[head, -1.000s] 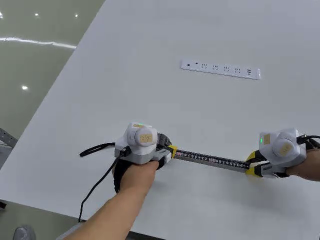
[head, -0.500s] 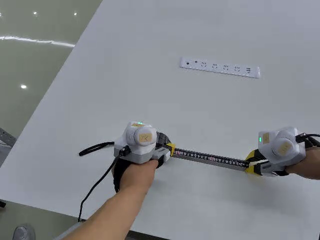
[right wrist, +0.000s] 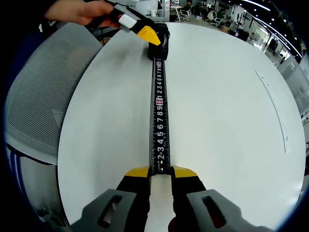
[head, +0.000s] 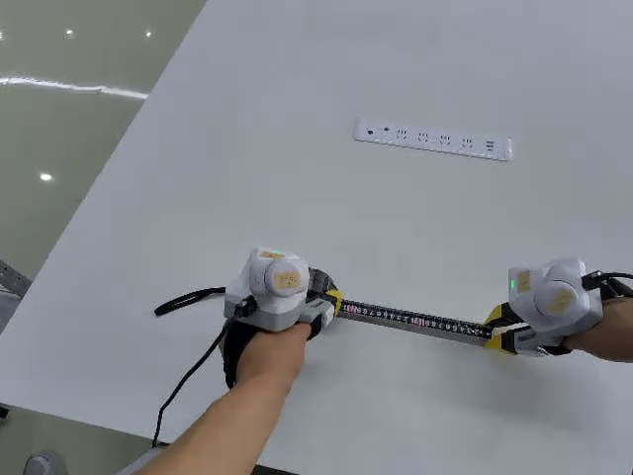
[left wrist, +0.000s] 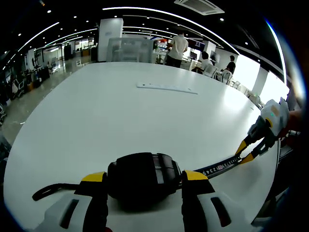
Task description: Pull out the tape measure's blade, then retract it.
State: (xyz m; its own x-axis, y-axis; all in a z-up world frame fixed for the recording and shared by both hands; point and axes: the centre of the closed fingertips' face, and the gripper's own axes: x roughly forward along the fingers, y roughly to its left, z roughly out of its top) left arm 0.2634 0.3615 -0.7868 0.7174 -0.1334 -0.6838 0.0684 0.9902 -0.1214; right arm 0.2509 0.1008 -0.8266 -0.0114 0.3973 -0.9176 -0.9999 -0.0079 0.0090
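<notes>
Along the near edge of the white table (head: 297, 148), the tape measure's blade (head: 415, 320) is being held drawn out at much the same length as a second ago. Both grippers are being kept almost where they were. The slight shift across the head view is being caused by the camera.

Nearest the person, the left gripper (head: 324, 303) is being grasped by a bare hand (head: 265, 348). A black cable (head: 188, 376) is being trailed from it over the table's near edge. A black strap (head: 186, 297) is being left looped on the table just beside that gripper, on its outer side. Farther off, well apart from the blade, a white power strip (head: 435, 140) is being left flat on the table. Beyond the far edge, in the left gripper view, several people (left wrist: 178, 46) are being shown standing and sitting.

In that same view, the black tape measure case (left wrist: 142, 174) is being clamped on the table between the left gripper's two yellow-tipped fingers (left wrist: 94, 177), one on each side. In the right gripper view, the blade's free end is being pinched tight between the right gripper's (right wrist: 161, 171) yellow fingertips. From there the numbered strip is being stretched straight across the table to the case.
</notes>
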